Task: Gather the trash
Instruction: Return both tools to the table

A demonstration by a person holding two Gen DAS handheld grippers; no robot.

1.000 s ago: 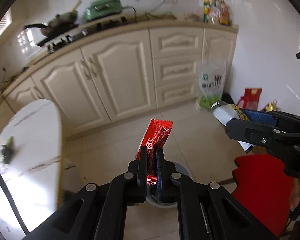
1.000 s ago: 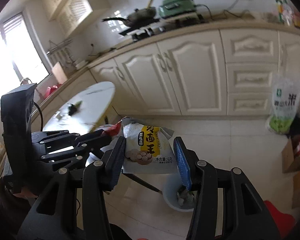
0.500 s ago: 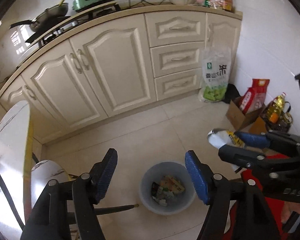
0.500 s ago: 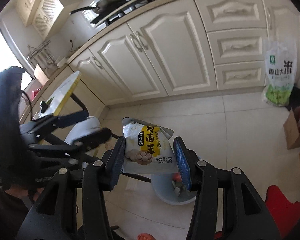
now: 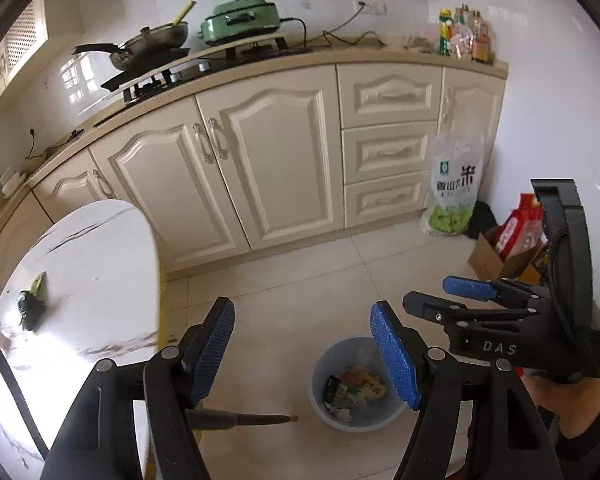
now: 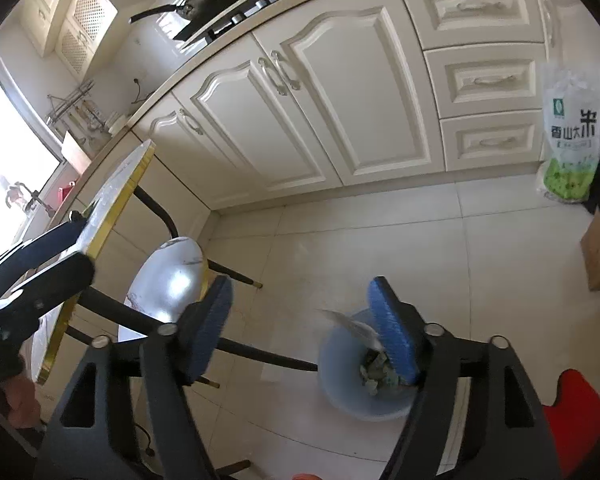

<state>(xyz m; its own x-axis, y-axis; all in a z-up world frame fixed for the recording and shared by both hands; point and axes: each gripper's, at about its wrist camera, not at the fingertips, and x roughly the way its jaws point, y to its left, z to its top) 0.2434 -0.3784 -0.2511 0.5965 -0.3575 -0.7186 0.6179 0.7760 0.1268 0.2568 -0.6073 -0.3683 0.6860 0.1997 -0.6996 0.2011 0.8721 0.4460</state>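
Note:
A pale blue bin [image 5: 327, 416] stands on the tiled floor with several wrappers inside. My left gripper [image 5: 302, 334] hovers above and left of it, open with nothing between its pads. My right gripper [image 6: 300, 316] is over the bin [image 6: 348, 400], and its jaws are opening. A white packet [image 6: 350, 325] has left the pads and drops beside the right finger at the bin's rim. In the left wrist view the right gripper [image 5: 452, 298] shows at the right, open and bare. A green and black scrap [image 5: 32, 304] lies on the white marble table [image 5: 92, 264].
Cream cabinets [image 5: 268, 168] run along the back under a counter with a wok and a green cooker. A rice bag [image 5: 456, 184] and a cardboard box [image 5: 492, 258] stand at the right wall. A round stool [image 6: 168, 276] stands under the gold-rimmed table edge [image 6: 112, 208]. Something red [image 6: 576, 404] lies beside the bin.
The left gripper opened and its red wrapper is gone from its jaws. The right gripper sank toward the bin, then opened and let go of the white and yellow packet.

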